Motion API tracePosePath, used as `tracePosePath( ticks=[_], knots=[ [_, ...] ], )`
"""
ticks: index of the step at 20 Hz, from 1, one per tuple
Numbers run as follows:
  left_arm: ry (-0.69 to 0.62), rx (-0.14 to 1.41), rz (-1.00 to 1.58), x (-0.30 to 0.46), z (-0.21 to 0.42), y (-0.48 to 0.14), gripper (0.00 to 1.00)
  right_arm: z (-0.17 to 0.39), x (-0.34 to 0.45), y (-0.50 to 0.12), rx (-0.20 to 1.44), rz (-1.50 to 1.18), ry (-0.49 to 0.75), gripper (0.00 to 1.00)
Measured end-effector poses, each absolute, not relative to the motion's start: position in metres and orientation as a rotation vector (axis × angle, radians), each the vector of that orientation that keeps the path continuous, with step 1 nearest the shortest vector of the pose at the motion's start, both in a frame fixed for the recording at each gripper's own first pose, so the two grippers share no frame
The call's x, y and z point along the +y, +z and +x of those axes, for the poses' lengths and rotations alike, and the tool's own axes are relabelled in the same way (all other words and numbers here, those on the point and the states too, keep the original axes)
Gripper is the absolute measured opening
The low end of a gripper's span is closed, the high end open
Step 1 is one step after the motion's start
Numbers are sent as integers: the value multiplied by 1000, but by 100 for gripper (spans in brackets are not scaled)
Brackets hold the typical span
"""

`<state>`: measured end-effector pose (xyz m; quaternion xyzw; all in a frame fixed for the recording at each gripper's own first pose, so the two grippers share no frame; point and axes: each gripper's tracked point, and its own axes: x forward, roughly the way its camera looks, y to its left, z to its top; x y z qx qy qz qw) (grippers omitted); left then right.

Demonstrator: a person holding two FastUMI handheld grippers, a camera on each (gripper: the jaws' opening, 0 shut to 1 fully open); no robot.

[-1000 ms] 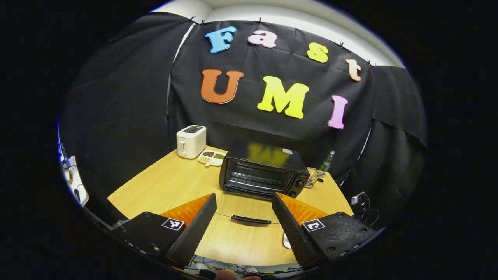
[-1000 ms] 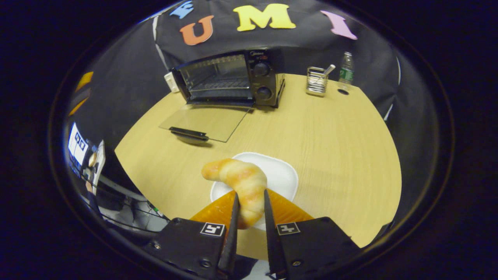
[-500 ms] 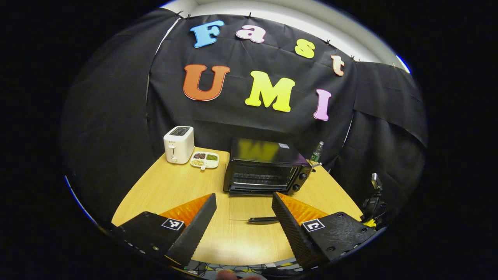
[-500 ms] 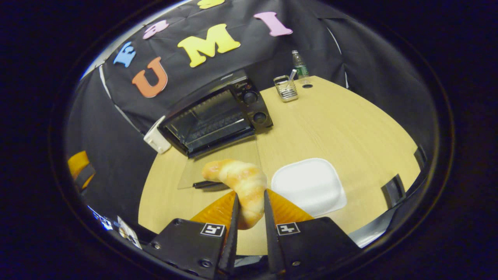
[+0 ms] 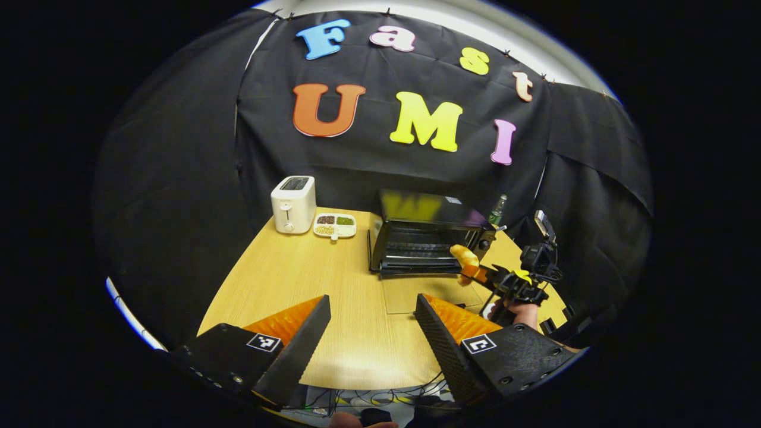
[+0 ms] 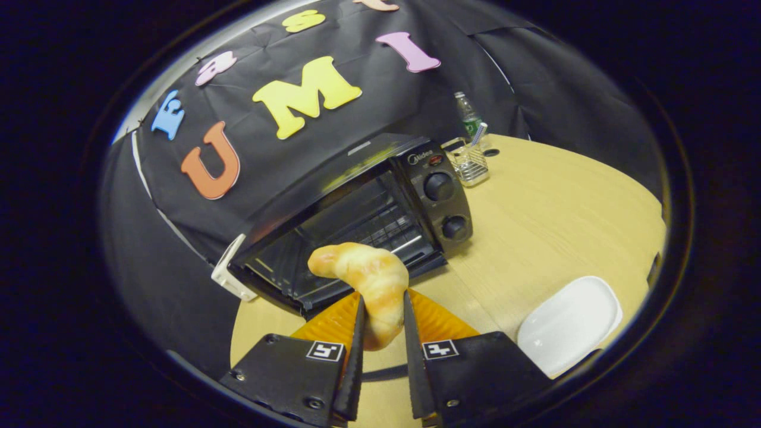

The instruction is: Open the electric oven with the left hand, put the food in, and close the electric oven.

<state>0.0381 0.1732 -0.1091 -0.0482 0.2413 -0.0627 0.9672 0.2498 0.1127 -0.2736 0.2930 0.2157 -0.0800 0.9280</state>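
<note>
In the left gripper view, my left gripper (image 5: 371, 333) hung over the near edge of the wooden counter (image 5: 285, 279), its fingers spread wide apart with nothing between them. Farther back stood the black electric oven (image 5: 425, 235), its glass door (image 5: 419, 291) folded down flat onto the counter in front of it. To the oven's left sat a white toaster (image 5: 293, 204) and, just beside it, a small divided dish (image 5: 335, 225). At the oven's right front corner I saw my right gripper (image 5: 475, 270) held in a hand (image 5: 516, 310), carrying a golden bread roll (image 5: 465, 257) close to the oven opening. A green bottle (image 5: 498, 209) stood behind the oven's right side. In the right gripper view, my right gripper (image 6: 382, 312) was clamped on the bread roll (image 6: 362, 276), both fingers pressing its sides, the curved end sticking up above the fingertips. The roll was held in the air in front of the open oven (image 6: 357, 220), whose wire rack was visible inside. Two knobs (image 6: 439, 186) sat on the oven's right panel. A metal utensil holder (image 6: 469, 163) and the bottle (image 6: 468, 116) stood behind it, and a white plate (image 6: 568, 324) lay on the counter (image 6: 553, 220) at lower right.
</note>
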Motion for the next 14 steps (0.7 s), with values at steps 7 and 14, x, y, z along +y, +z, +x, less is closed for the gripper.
tracePosePath(
  ticks=[7, 14],
  knots=[
    [-53, 523, -70, 205, 23, -122, 95, 340, 135, -282, 392, 612, -163, 34],
    [-46, 527, -61, 206, 20, -121, 95, 385, 139, -288, 355, 554, -142, 33]
  ],
)
